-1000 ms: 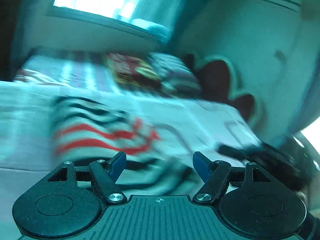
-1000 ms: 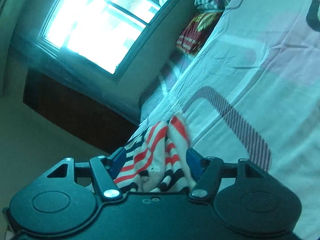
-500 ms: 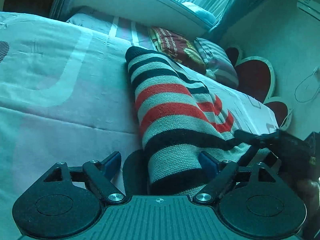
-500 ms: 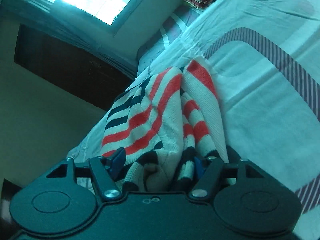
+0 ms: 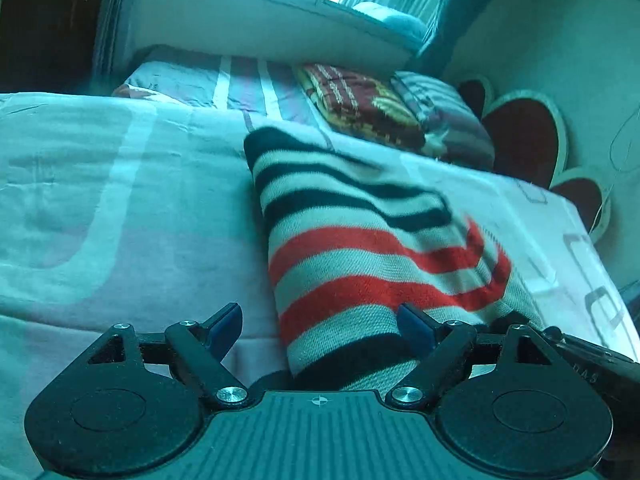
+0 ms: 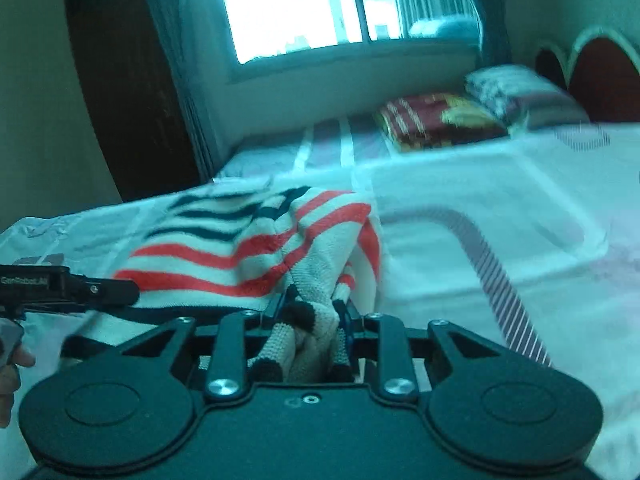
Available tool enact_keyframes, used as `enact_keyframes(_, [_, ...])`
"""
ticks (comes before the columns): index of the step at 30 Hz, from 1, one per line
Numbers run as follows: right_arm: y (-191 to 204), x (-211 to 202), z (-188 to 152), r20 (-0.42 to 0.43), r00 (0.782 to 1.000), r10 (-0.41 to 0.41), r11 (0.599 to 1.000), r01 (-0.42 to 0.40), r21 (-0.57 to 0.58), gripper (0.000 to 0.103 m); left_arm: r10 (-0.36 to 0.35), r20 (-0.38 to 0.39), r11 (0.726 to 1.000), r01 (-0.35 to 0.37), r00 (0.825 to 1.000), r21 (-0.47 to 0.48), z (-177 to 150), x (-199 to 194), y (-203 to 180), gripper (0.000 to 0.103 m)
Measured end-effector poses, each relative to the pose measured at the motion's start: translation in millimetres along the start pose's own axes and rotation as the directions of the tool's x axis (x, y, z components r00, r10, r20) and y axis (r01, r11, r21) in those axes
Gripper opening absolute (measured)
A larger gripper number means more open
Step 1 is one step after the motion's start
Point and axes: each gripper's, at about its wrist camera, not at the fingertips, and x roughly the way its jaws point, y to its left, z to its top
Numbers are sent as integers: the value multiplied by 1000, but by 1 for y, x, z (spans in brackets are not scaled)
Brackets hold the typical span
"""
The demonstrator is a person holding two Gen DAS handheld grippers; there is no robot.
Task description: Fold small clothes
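A small knit sweater (image 5: pixel 360 232) with black, red and grey stripes lies on the bed sheet (image 5: pixel 120 200). My left gripper (image 5: pixel 320 320) is open, its blue-tipped jaws wide apart, with the sweater's near hem lying between them. My right gripper (image 6: pixel 314 312) is shut on a bunched part of the sweater (image 6: pixel 256 248), with cloth pinched between the jaws. The left gripper's black finger (image 6: pixel 80 288) shows at the left of the right wrist view, by the sweater's near edge.
Pillows and a red patterned folded blanket (image 5: pixel 360 100) lie at the head of the bed. A dark red headboard (image 5: pixel 524 136) stands at the right. A window (image 6: pixel 304 4) and a dark wardrobe (image 6: pixel 124 92) are behind the bed.
My right gripper has closed on the bunched sweater and swung level with the bed. My left gripper stayed open at the hem, shifting slightly.
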Motion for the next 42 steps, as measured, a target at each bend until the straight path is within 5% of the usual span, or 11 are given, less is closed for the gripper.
enact_keyframes(9, [-17,-11,-1,-1,998,61,992,-61,110,32,15,9,999,-16,1000,48,1,-4,-6,85])
enact_keyframes(17, [-37,-62,-6,-16,987,159,957,-151,247,37,-39,72,997,34,997,70,-27,-51,-8,85])
enact_keyframes(22, [-41,-62,-16,-62,988,142,944,-116,307,20,-38,54,998,36,998,45,-27,-49,-2,85])
enact_keyframes(25, [-64,-65,-30,12,965,260,828,-230,512,17,-5,59,994,-1,998,107,-27,-52,-7,85])
enact_keyframes(27, [-76,-50,-50,-36,966,258,798,-191,572,15,-5,56,990,-2,998,138,-28,-50,-8,85])
enact_keyframes(29, [-92,-46,-65,10,947,320,720,-250,647,13,-11,52,992,4,999,130,-28,-50,-6,85])
enact_keyframes(30, [-94,-50,-64,16,945,328,714,-259,650,16,-12,57,991,4,998,131,-28,-53,-7,85])
enact_keyframes(32, [-91,-71,-56,43,961,273,774,-246,583,26,-8,102,988,-8,995,156,-29,-72,-11,85])
enact_keyframes(38, [-41,-110,-28,143,967,211,955,-236,183,19,-52,156,983,23,986,183,-51,-94,-32,84])
enact_keyframes(42, [-18,-67,-38,-82,995,50,998,-53,-27,4,68,45,966,-77,997,246,-76,-67,-32,85])
